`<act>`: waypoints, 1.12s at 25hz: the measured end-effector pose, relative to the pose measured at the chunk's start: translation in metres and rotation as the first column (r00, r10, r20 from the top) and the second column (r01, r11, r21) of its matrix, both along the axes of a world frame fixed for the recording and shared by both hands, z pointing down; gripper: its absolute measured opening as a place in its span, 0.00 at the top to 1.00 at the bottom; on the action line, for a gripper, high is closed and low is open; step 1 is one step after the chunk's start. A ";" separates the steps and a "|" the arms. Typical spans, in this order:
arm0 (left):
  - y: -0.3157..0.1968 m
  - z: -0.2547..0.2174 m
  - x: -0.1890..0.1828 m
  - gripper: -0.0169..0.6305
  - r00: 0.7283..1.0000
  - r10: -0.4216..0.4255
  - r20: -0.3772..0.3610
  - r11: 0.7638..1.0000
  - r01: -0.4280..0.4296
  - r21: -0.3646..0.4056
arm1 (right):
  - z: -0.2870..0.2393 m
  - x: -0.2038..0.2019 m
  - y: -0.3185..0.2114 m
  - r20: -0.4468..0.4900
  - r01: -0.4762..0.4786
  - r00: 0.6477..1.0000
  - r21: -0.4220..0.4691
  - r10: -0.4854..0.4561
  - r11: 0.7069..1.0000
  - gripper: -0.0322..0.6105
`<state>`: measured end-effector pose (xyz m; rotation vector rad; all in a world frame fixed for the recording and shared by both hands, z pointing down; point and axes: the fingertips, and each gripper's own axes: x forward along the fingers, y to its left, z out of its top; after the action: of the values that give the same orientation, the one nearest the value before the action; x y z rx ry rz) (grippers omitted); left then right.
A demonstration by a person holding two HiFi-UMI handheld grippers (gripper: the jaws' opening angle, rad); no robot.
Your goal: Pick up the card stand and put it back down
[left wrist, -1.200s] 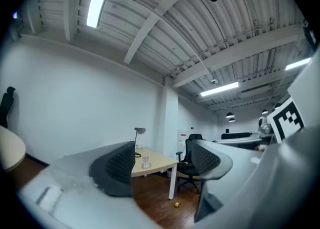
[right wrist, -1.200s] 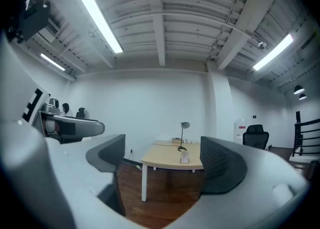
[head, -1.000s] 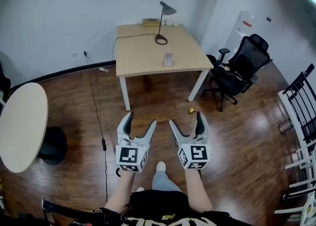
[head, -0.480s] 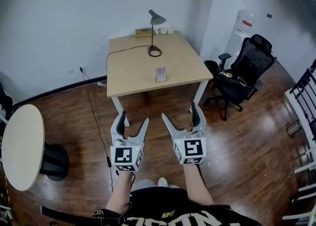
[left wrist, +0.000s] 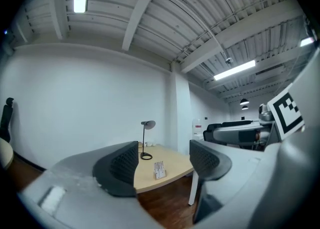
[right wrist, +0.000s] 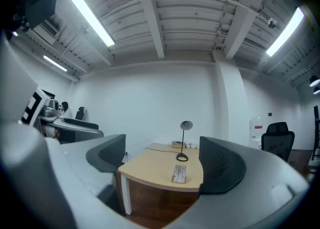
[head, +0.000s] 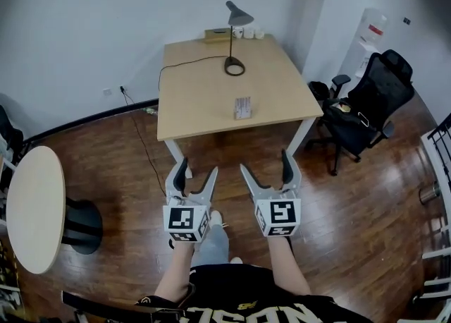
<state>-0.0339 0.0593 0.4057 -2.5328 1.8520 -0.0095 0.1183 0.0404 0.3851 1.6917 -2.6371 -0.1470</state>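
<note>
Left tool (head: 199, 168) and right tool (head: 264, 161), both gaping empty, I aim at the card stand (head: 242, 108) on the distant counter (head: 204, 96), seemingly readying my approach.

Head view looks steeply down from above; both gripper views look forward from low. All share the distant table (head: 204, 96) and card stand (head: 242, 108).

A small pale card stand (head: 242, 108) stands upright and alone on the light wooden table (head: 197, 89), close to the front edge and a little right of centre, its white card bearing rows of print too small to read, the desk lamp (head: 235, 68) well behind it
</note>
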 end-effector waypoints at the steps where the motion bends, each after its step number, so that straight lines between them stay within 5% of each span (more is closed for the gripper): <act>1: -0.017 -0.003 0.002 0.46 1.000 0.010 -0.003 1.000 -0.010 0.003 | -0.004 0.000 -0.014 0.005 -0.004 1.000 -0.001 0.004 1.000 0.23; 16: -0.215 -0.049 -0.015 0.46 0.996 0.089 0.018 0.995 -0.090 0.050 | -0.056 -0.033 -0.211 0.078 -0.053 0.996 0.081 0.046 0.995 0.30; 28: -0.281 -0.041 -0.026 0.46 0.999 -0.020 0.043 0.999 0.018 0.037 | -0.036 -0.025 -0.285 0.080 0.100 0.991 0.044 -0.104 0.994 0.34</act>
<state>-0.0595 -0.2214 0.3646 -2.4706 1.8427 -0.0301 0.0935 -0.2447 0.3488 1.6082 -2.8003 -0.1348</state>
